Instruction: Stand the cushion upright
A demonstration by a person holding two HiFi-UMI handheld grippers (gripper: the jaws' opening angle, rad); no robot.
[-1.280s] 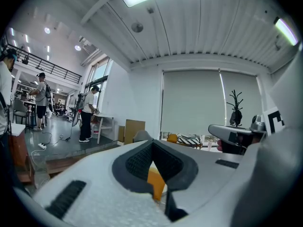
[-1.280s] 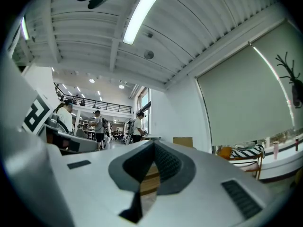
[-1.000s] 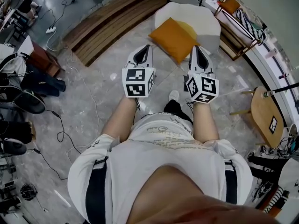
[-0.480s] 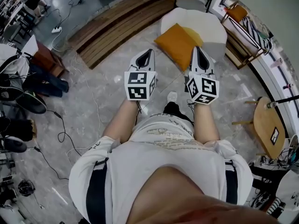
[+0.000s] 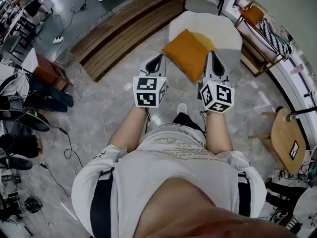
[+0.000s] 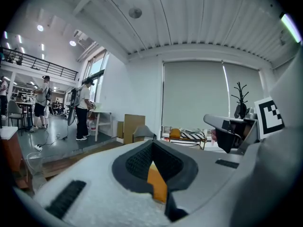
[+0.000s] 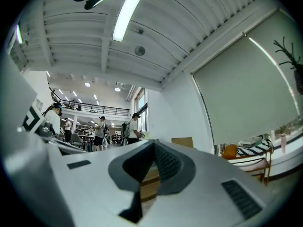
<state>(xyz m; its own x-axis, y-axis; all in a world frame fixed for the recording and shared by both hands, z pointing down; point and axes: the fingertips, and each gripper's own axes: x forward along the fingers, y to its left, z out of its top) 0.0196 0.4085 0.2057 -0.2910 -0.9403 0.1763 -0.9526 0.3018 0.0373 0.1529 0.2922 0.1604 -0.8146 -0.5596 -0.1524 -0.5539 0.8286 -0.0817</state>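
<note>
One orange cushion (image 5: 189, 52) rests on a soft white and grey seat (image 5: 223, 28), with a corner pointing toward the person and a bit of yellow (image 5: 206, 33) peeking out behind it. From the head view, the left gripper (image 5: 158, 58) points at the cushion's left corner and the right gripper (image 5: 212, 55) sits over its right side, but that view cannot tell if either one touches it. Each gripper view shows more. In the left gripper view, the left gripper (image 6: 152, 146) has its jaws pressed together with nothing in them, and a thin strip of the orange cushion (image 6: 157, 183) shows past them. In the right gripper view, the right gripper (image 7: 154, 145) is also pressed together and empty, and only brown wooden planks (image 7: 149, 183) show past it. Around the seat, the head view shows a long wooden step (image 5: 121, 29), a rack with a striped cloth (image 5: 271, 32), a small round wooden table (image 5: 284, 139) and cables (image 5: 67, 140) on the grey floor. Far off in the left gripper view, a person (image 6: 84, 109) stands by a white desk (image 6: 105, 122), near a cardboard box (image 6: 131, 126).
</note>
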